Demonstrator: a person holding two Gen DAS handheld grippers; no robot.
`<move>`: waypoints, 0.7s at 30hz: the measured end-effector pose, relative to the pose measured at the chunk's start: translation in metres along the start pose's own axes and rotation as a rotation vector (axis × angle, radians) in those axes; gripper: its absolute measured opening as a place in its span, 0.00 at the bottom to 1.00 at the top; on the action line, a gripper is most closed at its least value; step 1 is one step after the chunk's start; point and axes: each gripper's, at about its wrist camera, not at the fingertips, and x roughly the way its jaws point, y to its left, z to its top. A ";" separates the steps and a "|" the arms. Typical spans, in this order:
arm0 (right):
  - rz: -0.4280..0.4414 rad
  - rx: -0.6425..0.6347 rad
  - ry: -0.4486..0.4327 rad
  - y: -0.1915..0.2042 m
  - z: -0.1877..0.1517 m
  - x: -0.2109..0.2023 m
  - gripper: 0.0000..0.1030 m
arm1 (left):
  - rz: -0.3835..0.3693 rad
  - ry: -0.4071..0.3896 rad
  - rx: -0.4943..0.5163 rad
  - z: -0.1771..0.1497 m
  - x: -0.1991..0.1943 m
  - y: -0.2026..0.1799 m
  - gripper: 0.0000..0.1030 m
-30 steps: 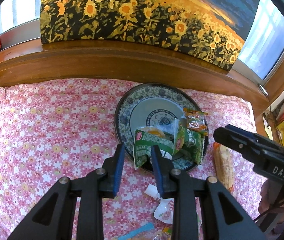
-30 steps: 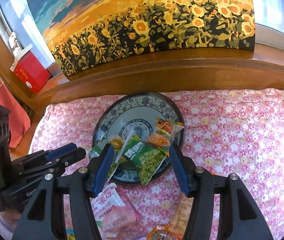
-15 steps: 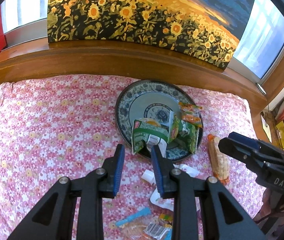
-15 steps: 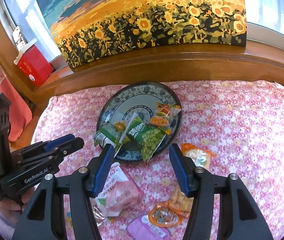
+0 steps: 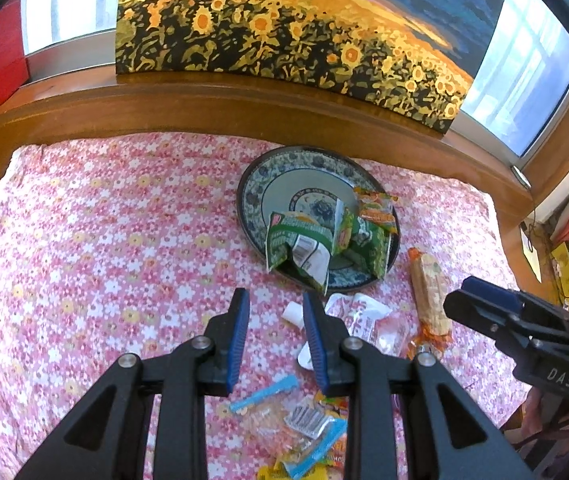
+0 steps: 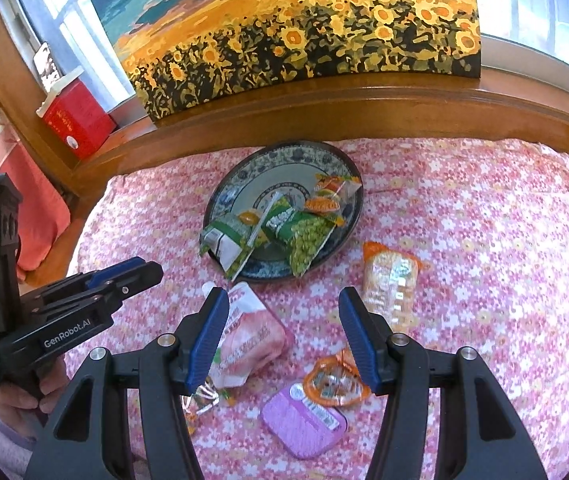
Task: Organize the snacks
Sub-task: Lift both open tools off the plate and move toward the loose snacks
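While three snack packets are lying on the blue patterned plate (image 6: 284,160), both grippers are hovering empty above the pink floral cloth (image 6: 484,240) on the near side of the plate. Left gripper (image 5: 275,340) is holding its jaws a narrow gap apart, gripping nothing; right gripper (image 6: 282,336) is holding its jaws spread wide, likewise released. On the plate, a green pea packet (image 6: 304,236), a green-and-white packet (image 6: 230,246) and an orange packet (image 6: 328,196) are crowding its near edge. Off the plate, a pink pouch (image 6: 250,340) is lying just in front, an orange-ended cracker pack (image 6: 390,280) to the plate's right, and a purple cup (image 6: 302,420) and an orange cup (image 6: 332,380) nearer the camera.
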 end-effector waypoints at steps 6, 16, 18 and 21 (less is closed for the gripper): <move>-0.004 -0.002 0.006 0.000 -0.008 -0.005 0.57 | 0.006 0.003 -0.013 -0.009 -0.005 0.002 0.28; -0.012 0.001 0.022 -0.002 -0.022 -0.012 0.57 | 0.020 0.013 -0.016 -0.021 -0.012 0.002 0.28; -0.015 0.002 0.027 -0.003 -0.025 -0.013 0.57 | 0.021 0.013 -0.017 -0.024 -0.014 0.002 0.28; -0.018 0.004 0.033 -0.004 -0.029 -0.016 0.57 | 0.022 0.016 -0.018 -0.029 -0.017 0.003 0.28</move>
